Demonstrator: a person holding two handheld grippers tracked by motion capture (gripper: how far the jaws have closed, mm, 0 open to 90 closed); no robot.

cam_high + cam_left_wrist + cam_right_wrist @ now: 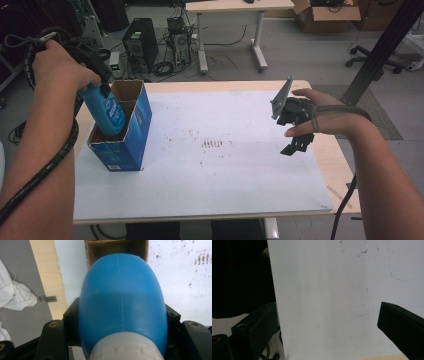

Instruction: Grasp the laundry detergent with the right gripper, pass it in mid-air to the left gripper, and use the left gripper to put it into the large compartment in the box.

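Note:
At the table's left stands a blue cardboard box [131, 134] with its top open. A blue bottle [107, 114] with a grey cap leans into the opening, its lower end inside the box. My left gripper [101, 84] is shut on the bottle's upper part, just above the box rim. In the left gripper view the bottle [122, 302] sits between the black jaws, bottom end toward the box's opening [100, 247]. My right gripper [296, 141] hovers over the table's right side. Its jaws stand wide apart in the right gripper view [325, 312], with just the white sheet between them.
A white sheet [225, 170] covers most of the wooden table. On the floor behind are a computer tower [140, 42], cables, another desk [235, 7], a cardboard box [325, 15], a chair base [375, 62] and a slanted black post [385, 45].

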